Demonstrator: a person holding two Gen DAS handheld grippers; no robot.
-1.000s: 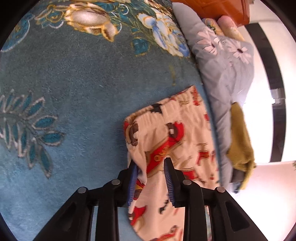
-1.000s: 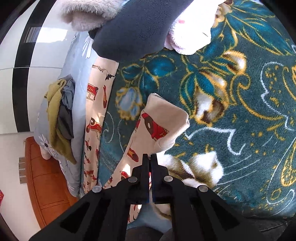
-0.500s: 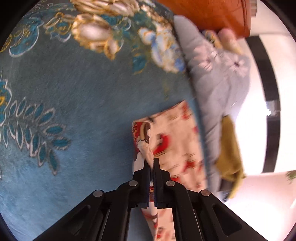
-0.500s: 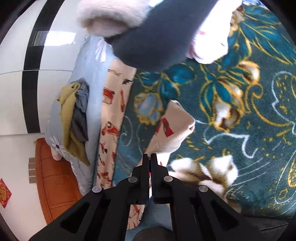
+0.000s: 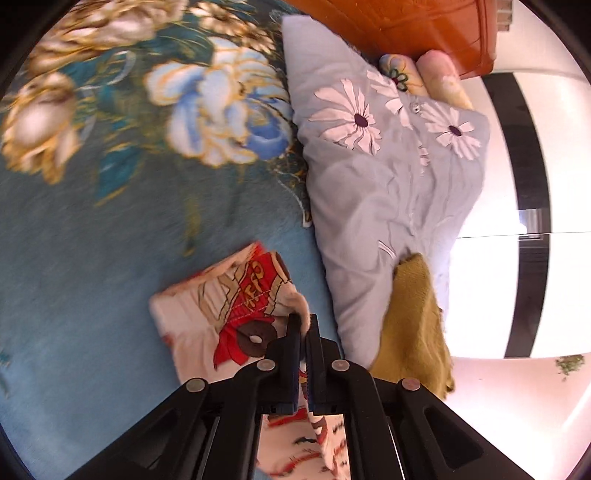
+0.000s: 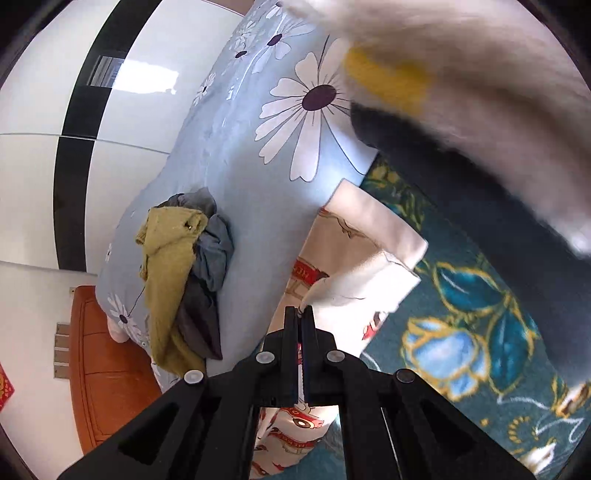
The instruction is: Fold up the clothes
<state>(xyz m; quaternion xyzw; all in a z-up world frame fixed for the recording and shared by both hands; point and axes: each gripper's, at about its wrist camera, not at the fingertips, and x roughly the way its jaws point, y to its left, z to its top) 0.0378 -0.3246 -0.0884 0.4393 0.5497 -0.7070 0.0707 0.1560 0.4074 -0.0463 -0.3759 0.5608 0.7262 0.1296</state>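
Note:
A pair of cream pants printed with red cars lies on a teal floral blanket. My left gripper is shut on the waistband edge, which is lifted off the blanket. In the right wrist view the same pants show their cream leg end folded over. My right gripper is shut on a pinch of that leg end, beside the blue pillow.
A light blue daisy pillow lies along the blanket's edge, with a mustard and grey garment heaped on it. An orange wooden headboard stands behind. A person's dark and cream fleece sleeve hangs close over the right gripper.
My left gripper has closed on the waistband and carried it toward the pillow. My right gripper stays shut on the leg end and has moved it up beside the pillow.

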